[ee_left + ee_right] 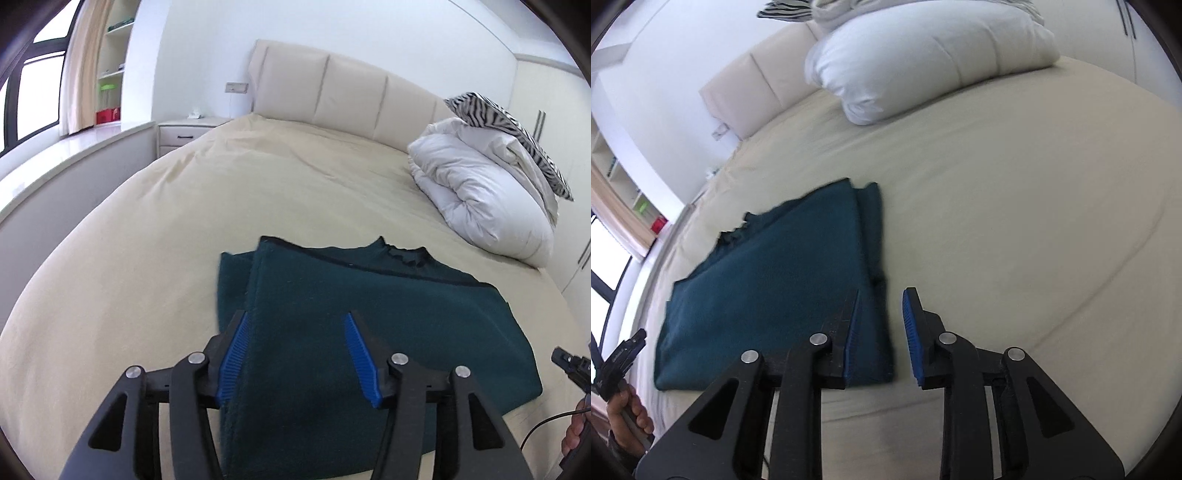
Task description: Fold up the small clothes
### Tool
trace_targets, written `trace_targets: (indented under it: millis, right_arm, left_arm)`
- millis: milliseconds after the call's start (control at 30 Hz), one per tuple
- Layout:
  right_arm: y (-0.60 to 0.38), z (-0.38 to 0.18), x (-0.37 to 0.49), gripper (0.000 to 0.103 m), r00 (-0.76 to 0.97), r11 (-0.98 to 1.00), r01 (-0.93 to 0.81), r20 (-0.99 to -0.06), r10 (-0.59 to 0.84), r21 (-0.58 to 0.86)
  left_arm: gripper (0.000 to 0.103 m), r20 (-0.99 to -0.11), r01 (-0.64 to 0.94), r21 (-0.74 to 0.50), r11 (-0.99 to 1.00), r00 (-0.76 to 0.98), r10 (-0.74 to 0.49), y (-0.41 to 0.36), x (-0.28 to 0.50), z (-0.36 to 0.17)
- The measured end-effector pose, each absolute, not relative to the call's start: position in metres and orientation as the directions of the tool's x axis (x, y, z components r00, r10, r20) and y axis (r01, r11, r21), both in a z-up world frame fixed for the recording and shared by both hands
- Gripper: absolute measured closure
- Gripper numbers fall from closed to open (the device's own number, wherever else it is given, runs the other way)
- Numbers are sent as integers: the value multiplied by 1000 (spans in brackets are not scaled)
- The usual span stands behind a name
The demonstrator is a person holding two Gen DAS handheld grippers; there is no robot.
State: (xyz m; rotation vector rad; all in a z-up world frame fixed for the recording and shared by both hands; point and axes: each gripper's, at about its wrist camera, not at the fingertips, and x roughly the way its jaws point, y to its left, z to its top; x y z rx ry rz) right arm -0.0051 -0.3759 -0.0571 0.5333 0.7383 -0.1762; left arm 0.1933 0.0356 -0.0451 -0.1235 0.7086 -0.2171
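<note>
On the left, by the window (33,92), a shelf (110,70) stands against the wall, with a nightstand (184,134) beside the bed (147,229). The headboard (332,88) runs along the far side.

The garment (369,314), dark teal and partly folded, lies flat on the sheet at the near edge of the bed. Its left side is folded over, and its neckline points toward the headboard.

The left gripper (295,354) hangs over the garment's near left part. Its jaws stand apart, and the cloth lies flat beneath them rather than pinched between the blue pads (232,362). It may be just clear of the fabric, though the fisheye view makes that hard to judge.

The right gripper (881,336) is at the garment's right folded edge, its jaws a little apart. The left pad (851,343) is over the cloth and the other over bare sheet; nothing is pinched.

Farther right, near the headboard, a white duvet (476,184) is bundled up with a zebra-striped pillow (517,133) on top. A wardrobe (546,107) stands beyond it.
</note>
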Motion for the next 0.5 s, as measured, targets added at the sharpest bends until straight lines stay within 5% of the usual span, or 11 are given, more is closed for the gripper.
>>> trace_targets:
  millis: [167, 233, 433, 500]
  right_arm:
    - [-321, -72, 40, 80, 699, 855, 124, -656, 285, 504]
    - [-315, -97, 54, 80, 645, 839, 131, -688, 333, 529]
    - [-378, -117, 22, 83, 710, 748, 255, -644, 285, 612]
    - [-405, -108, 7, 69, 743, 729, 310, -633, 215, 610]
  left_arm:
    - [45, -732, 196, -112, 974, 646, -214, 0, 221, -87]
    - [47, -750, 170, -204, 964, 606, -265, 20, 233, -106]
    - [69, -718, 158, -326, 932, 600, -353, 53, 232, -104]
    - [64, -711, 127, -342, 931, 613, -345, 56, 227, -98]
